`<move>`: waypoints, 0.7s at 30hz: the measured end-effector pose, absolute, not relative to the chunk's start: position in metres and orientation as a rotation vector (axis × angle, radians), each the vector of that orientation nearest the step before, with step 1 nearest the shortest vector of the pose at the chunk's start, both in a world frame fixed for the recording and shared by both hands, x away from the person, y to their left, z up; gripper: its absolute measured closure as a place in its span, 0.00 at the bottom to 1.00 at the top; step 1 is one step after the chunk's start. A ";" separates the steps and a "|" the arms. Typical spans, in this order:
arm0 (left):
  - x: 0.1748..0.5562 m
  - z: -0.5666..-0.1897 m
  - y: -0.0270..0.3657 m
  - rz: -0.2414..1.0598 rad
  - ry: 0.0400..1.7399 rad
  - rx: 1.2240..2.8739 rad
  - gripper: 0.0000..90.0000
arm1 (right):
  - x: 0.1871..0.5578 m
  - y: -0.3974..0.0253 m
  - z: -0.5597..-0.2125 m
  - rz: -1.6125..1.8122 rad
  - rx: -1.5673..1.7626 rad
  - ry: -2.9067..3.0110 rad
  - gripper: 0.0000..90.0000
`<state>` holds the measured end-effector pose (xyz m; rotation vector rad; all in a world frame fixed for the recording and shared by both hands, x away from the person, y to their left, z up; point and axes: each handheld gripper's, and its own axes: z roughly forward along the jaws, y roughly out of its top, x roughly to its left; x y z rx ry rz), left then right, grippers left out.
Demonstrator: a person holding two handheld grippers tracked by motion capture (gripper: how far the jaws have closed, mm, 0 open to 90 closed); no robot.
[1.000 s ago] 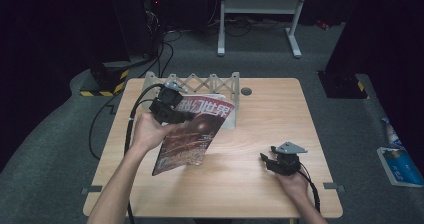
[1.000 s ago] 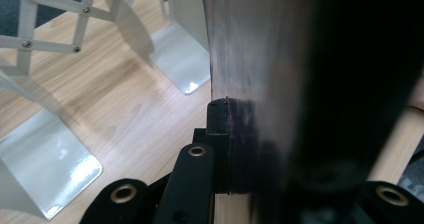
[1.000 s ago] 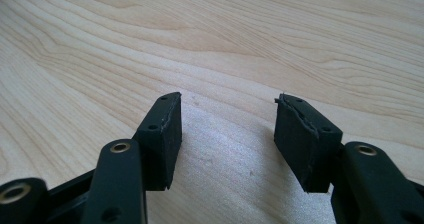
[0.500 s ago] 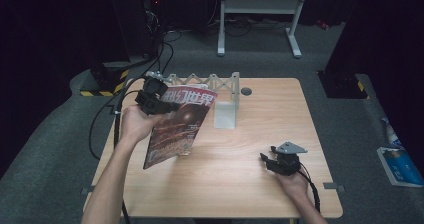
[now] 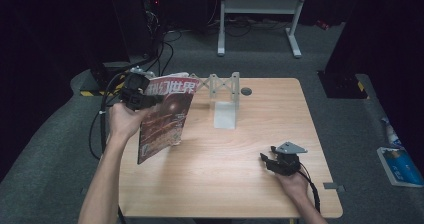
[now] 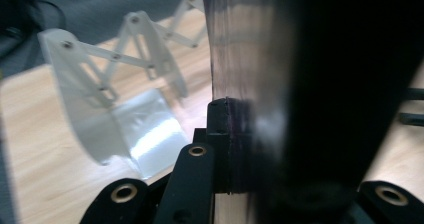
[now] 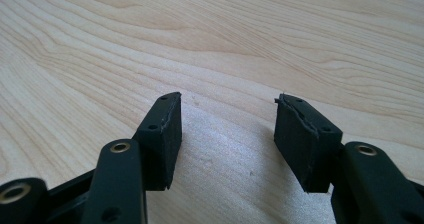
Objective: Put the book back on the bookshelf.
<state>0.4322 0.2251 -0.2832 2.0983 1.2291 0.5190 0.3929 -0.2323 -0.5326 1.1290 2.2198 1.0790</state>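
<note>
The pale wooden square counter [image 5: 220, 154] fills my high view. Above its left edge I hold a thin glossy magazine with a dark red cover [image 5: 165, 116] upright, clear of the wood, the left tongs [image 5: 136, 95] clamped on its upper spine corner. Beside it stands a translucent white plastic accordion file rack [image 5: 220, 91]. My worry: pinched by one corner, the floppy magazine could sag, fan open, slip free, or catch the rack's dividers. The right tongs [image 5: 272, 160] rest low on the wood, jaws apart, holding nothing.
</note>
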 end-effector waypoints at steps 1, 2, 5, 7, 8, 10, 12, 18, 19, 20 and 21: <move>0.432 -0.283 0.225 0.519 1.229 2.098 0.92 | 0.393 -0.232 -0.533 1.079 1.129 2.220 0.49; 0.431 -0.282 0.225 0.544 1.229 2.103 0.93 | 0.393 -0.232 -0.533 1.079 1.129 2.220 0.49; 0.431 -0.281 0.228 0.551 1.240 2.105 0.93 | 0.393 -0.232 -0.533 1.079 1.130 2.220 0.49; 0.433 -0.282 0.231 0.557 1.252 2.087 0.93 | 0.393 -0.232 -0.533 1.079 1.129 2.219 0.49; 0.433 -0.282 0.233 0.563 1.256 2.086 0.93 | 0.393 -0.232 -0.533 1.079 1.129 2.219 0.49; 0.433 -0.282 0.235 0.580 1.269 2.072 0.93 | 0.393 -0.232 -0.533 1.078 1.128 2.219 0.49; 0.434 -0.282 0.238 0.603 1.284 2.064 0.93 | 0.393 -0.232 -0.533 1.078 1.132 2.220 0.49; 0.437 -0.283 0.244 0.629 1.314 2.028 0.93 | 0.393 -0.232 -0.533 1.078 1.130 2.220 0.49; 0.438 -0.283 0.246 0.637 1.318 2.019 0.93 | 0.393 -0.232 -0.533 1.078 1.129 2.220 0.49; 0.438 -0.283 0.247 0.642 1.327 2.003 0.93 | 0.393 -0.232 -0.532 1.078 1.132 2.220 0.49; 0.439 -0.283 0.249 0.651 1.338 1.981 0.93 | 0.393 -0.232 -0.533 1.078 1.130 2.220 0.50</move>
